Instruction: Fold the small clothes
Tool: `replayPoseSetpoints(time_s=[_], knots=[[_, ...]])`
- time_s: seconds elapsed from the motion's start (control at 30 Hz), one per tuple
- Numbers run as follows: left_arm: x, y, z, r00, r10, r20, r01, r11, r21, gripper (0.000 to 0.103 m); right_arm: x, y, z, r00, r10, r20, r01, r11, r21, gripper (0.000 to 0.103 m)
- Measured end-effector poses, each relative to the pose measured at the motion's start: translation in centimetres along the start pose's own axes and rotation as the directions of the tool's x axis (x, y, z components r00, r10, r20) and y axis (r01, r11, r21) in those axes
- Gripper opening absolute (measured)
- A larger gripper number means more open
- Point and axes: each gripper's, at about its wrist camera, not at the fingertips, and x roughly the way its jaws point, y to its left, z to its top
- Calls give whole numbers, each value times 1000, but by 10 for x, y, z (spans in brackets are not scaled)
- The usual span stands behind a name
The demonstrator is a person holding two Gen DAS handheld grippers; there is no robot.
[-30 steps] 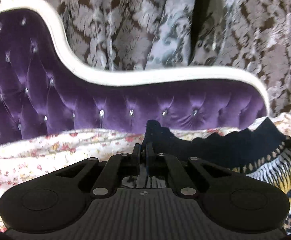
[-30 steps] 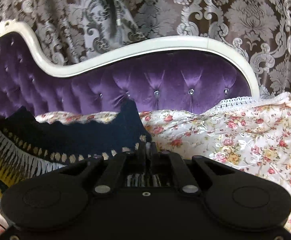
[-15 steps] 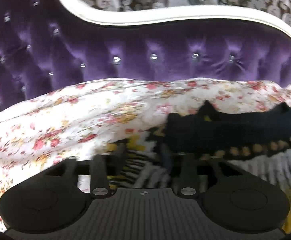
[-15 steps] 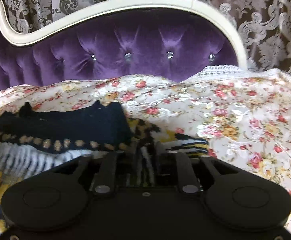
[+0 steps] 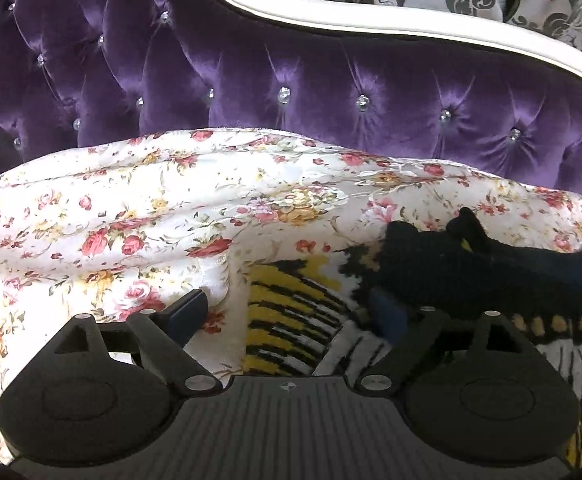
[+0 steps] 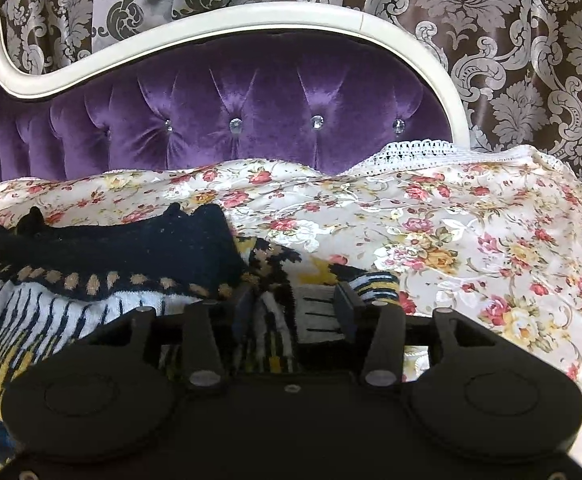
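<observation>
Both grippers now spread after pinching the sweater aloft a second ago, left gripper wide open, right gripper parted, sweater folded flat on floral cover, against purple sofa.

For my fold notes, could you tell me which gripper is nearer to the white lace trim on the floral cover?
Right. The right gripper sits open over the knit sweater, with the lace trim ahead to its right; the left gripper's view shows no lace.

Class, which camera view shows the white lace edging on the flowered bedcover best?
The right wrist view: the lace edging runs clearly along the bedcover top, below the purple headboard. The left wrist view shows the bedcover but no lace.
</observation>
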Motion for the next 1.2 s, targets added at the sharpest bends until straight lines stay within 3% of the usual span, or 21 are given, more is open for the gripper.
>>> replayPoseSetpoints(time_s=[0.73,0.8,0.83,0.9,1.07,1.2], knots=[[6,0,0,1000,16,3,-16,1000,-6,98,-1,-5,-4,1000,14,26,-15,999,44,59],[6,0,0,1000,15,4,-15,1000,-7,98,-1,-7,-4,999,31,24,-32,998,57,67],[6,0,0,1000,14,5,-14,1000,-9,98,0,-8,-3,998,59,16,-60,996,60,83],[6,0,0,1000,15,5,-15,1000,-6,98,1,-7,-1,994,111,-2,-111,993,47,99],[6,1,0,1000,14,6,-14,1000,-7,98,-2,-14,6,985,168,-43,-165,983,79,102],[6,1,0,1000,13,6,-13,1000,-7,98,-30,-47,15,974,226,-9,-214,937,275,102]])
